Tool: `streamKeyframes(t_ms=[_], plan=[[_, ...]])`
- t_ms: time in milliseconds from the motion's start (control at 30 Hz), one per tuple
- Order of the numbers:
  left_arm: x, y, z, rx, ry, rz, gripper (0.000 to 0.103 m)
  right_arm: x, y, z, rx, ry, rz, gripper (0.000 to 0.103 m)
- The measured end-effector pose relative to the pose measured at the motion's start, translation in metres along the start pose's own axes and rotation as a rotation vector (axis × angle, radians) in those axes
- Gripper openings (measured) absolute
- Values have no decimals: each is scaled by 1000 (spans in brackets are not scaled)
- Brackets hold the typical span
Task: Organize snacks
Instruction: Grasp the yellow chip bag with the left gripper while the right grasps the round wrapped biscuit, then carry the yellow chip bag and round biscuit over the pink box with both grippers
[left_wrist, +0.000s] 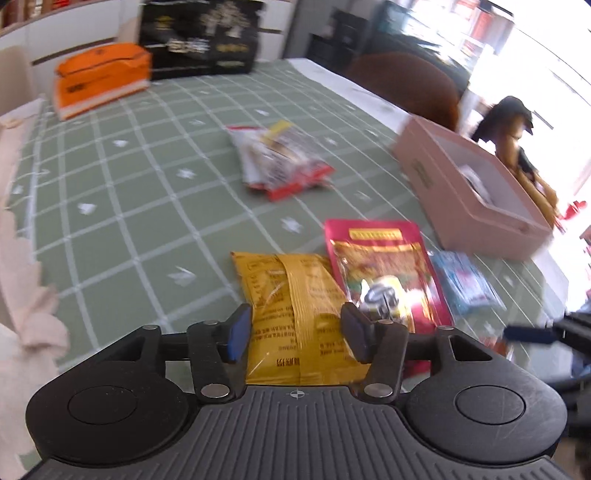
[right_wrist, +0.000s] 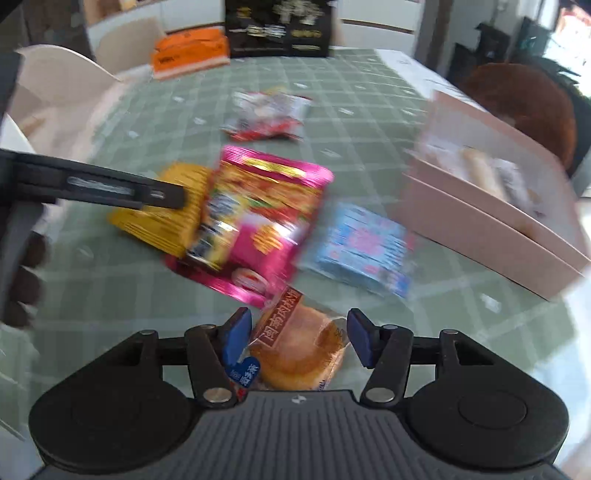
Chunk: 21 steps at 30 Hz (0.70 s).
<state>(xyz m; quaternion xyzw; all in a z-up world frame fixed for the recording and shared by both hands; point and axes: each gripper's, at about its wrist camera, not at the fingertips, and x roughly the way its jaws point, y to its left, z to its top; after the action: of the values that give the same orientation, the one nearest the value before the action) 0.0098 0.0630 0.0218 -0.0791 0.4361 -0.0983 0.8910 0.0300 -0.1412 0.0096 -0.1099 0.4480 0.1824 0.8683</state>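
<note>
Yellow packet (left_wrist: 295, 314) lengthwise between left tongs (left_wrist: 295, 332)

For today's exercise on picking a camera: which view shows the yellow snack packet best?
The left wrist view. The yellow snack packet lies flat and fairly sharp between the open fingers of the left hand-held gripper, print visible. In the right wrist view it is motion-blurred, partly behind the pink packet.

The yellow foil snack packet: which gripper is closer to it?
Left. The left gripper straddles the yellow foil snack packet, jaws open; the right gripper sits over a round wrapped bun, further off.
</note>
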Motion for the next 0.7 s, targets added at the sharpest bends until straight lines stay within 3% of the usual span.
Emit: streamKeyframes(t_ms=[67,233,333,433,600,700], plan=[[2,-9,-2,23,2,-5,63,-3,-19,-11,22,1,-57,58],[11,-15,10,-38,0,33,65,-2,-57,-24,131,9,-132,66],[23,-22,17,-19,16,55,74,0,-66,-29,201,0,-124,70],[30,-31,20,27,5,79,75,0,-71,-37,279,-22,-96,73],[20,-18,14,5,3,51,67,-2,-66,-45,263,-39,-103,76],[5,-7,2,3,12,65,61,-3,-66,-49,252,-41,-90,83]])
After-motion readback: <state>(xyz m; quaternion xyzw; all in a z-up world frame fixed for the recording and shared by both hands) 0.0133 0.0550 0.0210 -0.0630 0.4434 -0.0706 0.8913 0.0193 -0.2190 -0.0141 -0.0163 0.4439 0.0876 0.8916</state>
